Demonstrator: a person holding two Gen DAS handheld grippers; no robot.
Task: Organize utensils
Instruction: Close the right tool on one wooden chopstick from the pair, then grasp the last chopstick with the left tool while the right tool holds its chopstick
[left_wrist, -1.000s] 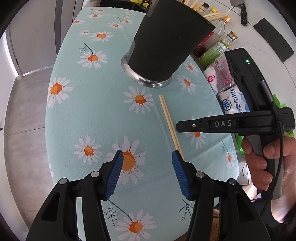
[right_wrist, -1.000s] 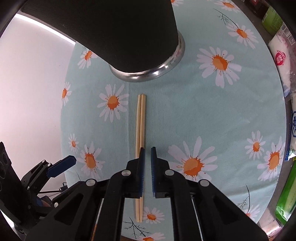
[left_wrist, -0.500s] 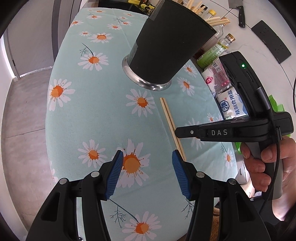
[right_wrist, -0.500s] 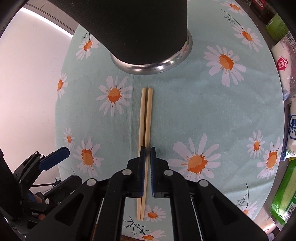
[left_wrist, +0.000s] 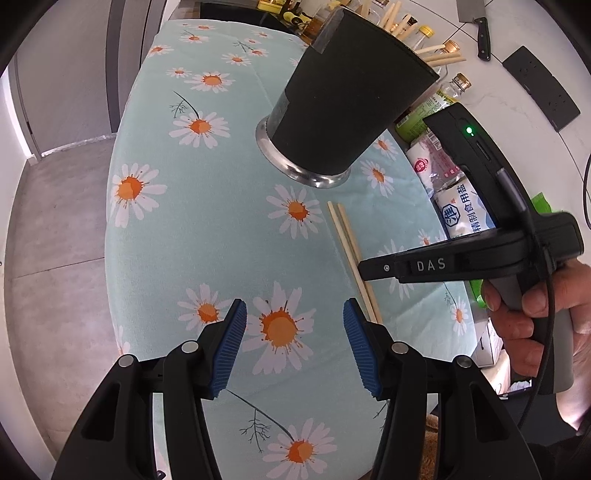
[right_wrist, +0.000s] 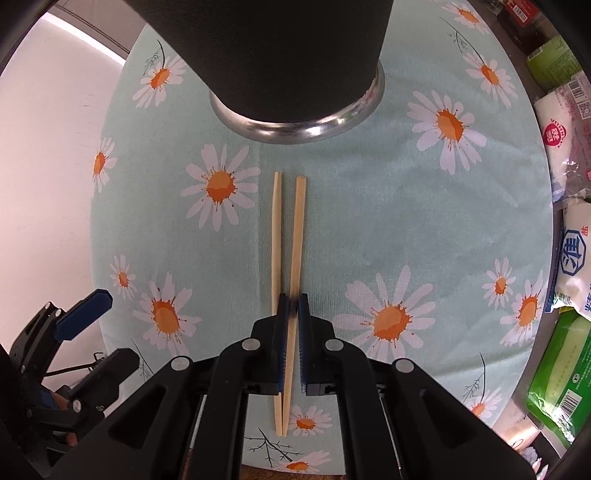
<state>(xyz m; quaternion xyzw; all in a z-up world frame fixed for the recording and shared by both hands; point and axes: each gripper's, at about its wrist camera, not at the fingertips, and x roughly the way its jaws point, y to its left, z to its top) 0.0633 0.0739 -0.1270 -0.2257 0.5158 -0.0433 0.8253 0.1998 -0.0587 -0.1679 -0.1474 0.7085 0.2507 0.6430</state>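
Note:
Two wooden chopsticks lie on the daisy tablecloth (right_wrist: 369, 206), just in front of a black utensil holder (right_wrist: 288, 44) with a steel base. My right gripper (right_wrist: 293, 306) points down and is shut on the right chopstick (right_wrist: 299, 229). The left chopstick (right_wrist: 276, 236) runs along the outside of its left pad. In the left wrist view the pair of chopsticks (left_wrist: 347, 243) is partly hidden by the right gripper (left_wrist: 365, 266), which a hand (left_wrist: 524, 317) holds. Several chopsticks stand in the holder (left_wrist: 351, 110). My left gripper (left_wrist: 293, 332) hovers open over a daisy, holding nothing.
Salt and food packets (left_wrist: 461, 214), bottles (left_wrist: 447, 92) and a green pack (right_wrist: 557, 369) crowd the table's right side. A cleaver (left_wrist: 480, 26) lies on the counter beyond. The cloth's left edge drops to the floor (left_wrist: 55, 221). The left gripper (right_wrist: 103, 336) shows at lower left.
My right gripper slid sideways over the chopsticks and closed on the right one. The two sticks now splay apart at their far ends. The left gripper has hardly moved.

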